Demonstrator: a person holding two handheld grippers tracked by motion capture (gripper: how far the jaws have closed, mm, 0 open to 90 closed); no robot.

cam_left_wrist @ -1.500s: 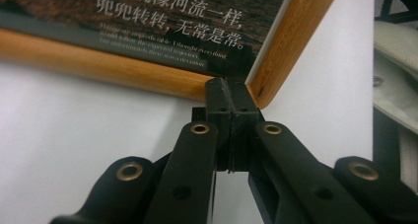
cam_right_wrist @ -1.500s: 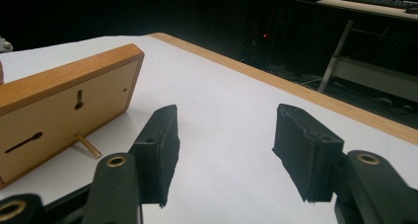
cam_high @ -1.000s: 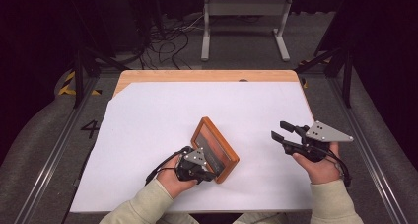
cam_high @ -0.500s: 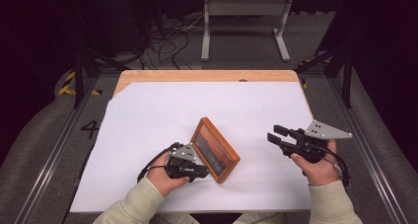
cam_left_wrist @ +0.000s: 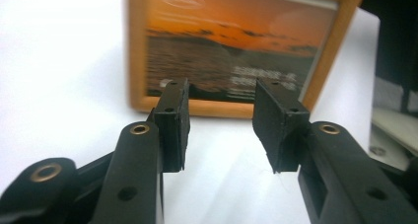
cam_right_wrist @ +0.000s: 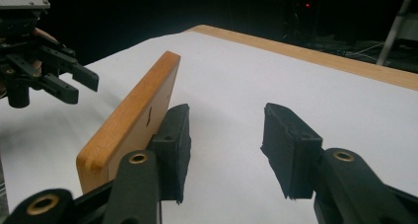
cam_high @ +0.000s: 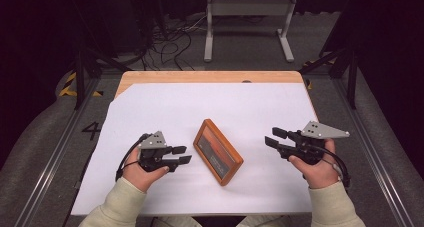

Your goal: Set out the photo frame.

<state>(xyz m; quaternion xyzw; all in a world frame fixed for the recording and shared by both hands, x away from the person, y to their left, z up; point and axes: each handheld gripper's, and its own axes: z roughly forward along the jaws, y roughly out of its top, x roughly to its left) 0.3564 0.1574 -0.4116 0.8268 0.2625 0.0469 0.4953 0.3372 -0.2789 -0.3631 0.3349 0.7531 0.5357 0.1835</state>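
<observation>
- The orange wooden picture frame holding a sunset photograph (cam_high: 218, 151) stands on its long lower edge near the middle of the white-covered table (cam_high: 165, 107). It sits between the two grippers and touches neither. Its printed face is turned toward the person's left side.
- In the right gripper view the frame leans back slightly. This suggests a rear prop bears it, though the prop itself cannot be seen.
- The left gripper (cam_high: 181, 155) sits just beside the frame's face and points at it. Its jaws have just been opening and now stand partly apart with nothing between them. The frame lies beyond the pads (cam_left_wrist: 173, 120). This reads as a release made so that the frame stands by itself.
- The right gripper (cam_high: 274, 137) rests well apart on the frame's back side. Its jaws stand roughly half open and hold nothing. Judged: it waits there as a guard in case the frame tips backward.
</observation>
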